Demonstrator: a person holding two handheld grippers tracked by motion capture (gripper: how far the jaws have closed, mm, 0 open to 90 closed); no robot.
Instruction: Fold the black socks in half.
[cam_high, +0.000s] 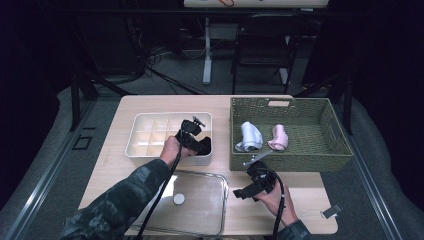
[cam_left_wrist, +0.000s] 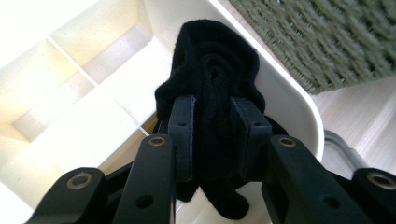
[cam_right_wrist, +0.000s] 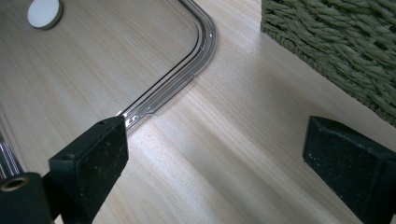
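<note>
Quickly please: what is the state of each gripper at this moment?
Left gripper: closed on the black sock, over the white divided box.
Right gripper: open, holding nothing, above the table.

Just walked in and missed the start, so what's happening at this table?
A person is working with two handheld grippers. The left gripper is clamped on a black sock at a corner of the white divided box. The right gripper hangs open over the table between the clear lid and the woven basket, which holds two more socks.

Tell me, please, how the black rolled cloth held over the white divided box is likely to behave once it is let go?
Probably soft and floppy: the black rolled cloth bulges round the left hand-held gripper and sags below the jaws. It looks light and fuzzy, so it should not slide. It may loosen in the white divided box.
</note>
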